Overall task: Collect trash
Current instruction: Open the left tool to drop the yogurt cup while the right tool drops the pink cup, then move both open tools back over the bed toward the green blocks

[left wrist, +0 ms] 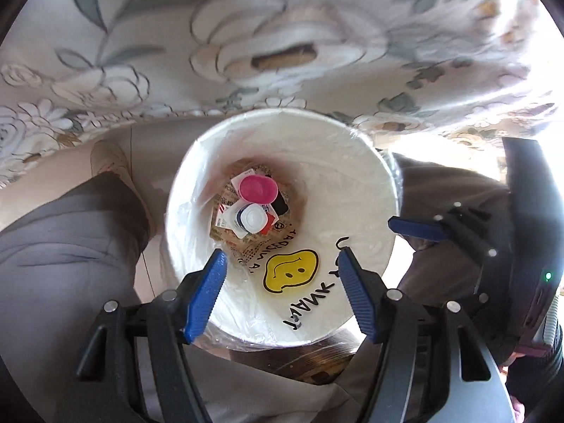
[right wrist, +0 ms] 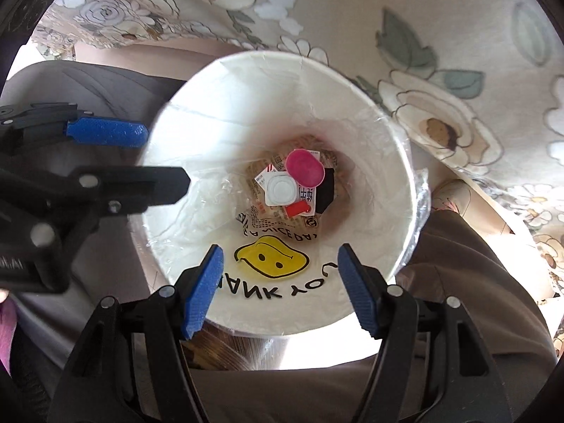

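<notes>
Above a lined white bin holding a pink lid: left gripper and right gripper, jaws apart, empty.

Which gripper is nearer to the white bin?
Right, by a little: the bin fills more of its view. Both the right gripper and left gripper hover open above its near rim, touching nothing.

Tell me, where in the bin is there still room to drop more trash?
The white bin has bare liner all around its walls, widest on the side by the floral cloth. The bottom middle is crowded: pink lid, white cap and wrappers piled together.
</notes>
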Demonstrator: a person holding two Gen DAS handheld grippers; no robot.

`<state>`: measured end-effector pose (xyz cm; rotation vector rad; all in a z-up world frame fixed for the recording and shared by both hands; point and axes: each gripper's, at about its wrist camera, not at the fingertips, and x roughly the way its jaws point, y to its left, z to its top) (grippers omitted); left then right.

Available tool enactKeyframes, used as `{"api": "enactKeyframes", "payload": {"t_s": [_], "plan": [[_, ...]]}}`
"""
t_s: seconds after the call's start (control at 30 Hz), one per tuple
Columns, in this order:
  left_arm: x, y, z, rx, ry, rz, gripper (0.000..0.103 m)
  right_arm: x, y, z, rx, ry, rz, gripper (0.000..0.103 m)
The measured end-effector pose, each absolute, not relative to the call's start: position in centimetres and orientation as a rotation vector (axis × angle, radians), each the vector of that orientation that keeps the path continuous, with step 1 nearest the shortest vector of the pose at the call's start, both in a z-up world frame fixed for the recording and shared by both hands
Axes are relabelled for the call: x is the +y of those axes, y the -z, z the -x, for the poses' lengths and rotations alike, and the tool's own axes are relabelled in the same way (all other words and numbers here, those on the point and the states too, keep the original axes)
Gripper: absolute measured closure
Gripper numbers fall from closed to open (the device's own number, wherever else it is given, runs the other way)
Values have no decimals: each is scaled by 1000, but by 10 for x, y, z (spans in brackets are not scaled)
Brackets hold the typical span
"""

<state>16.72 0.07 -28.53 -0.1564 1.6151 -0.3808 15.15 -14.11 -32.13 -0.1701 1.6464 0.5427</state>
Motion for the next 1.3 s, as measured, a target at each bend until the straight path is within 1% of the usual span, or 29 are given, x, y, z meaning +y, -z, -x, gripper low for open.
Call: {"api": "enactKeyframes", "payload": {"t_s": [0.2, 0.27, 0.43, 0.6, 0.7, 0.8, 0.93, 0.97, 1.1, 1.3], "plan": [[2, 201, -169, 1443, 436, 69, 34, -170, 247, -154, 1539, -527, 143, 35], [2, 175, -173, 1388, 446, 51, 31, -181, 221, -155, 1498, -518, 146, 36], [-2, 114, -189, 1221, 399, 11, 20, -208, 152, -170, 1370, -466, 127, 36], [-9, 66, -220, 1053, 302, -23, 14, -232, 80, -201, 1229, -410, 85, 36], [-16, 49, -250, 1008, 267, -26, 13, -245, 39, -230, 1154, -391, 51, 36], [-26, 40, -285, 971, 241, -14, 13, -253, 4, -268, 1083, -377, 32, 33], [-39, 29, -323, 916, 208, -24, 13, -256, -35, -322, 1011, -358, 32, 33], [-43, 27, -331, 902, 207, -19, 13, -255, -42, -336, 999, -352, 35, 30], [-51, 24, -372, 882, 185, -10, 13, -250, -58, -389, 997, -337, 39, 30], [-55, 26, -438, 850, 165, 24, 13, -242, -61, -472, 1027, -341, 0, 30]]}}
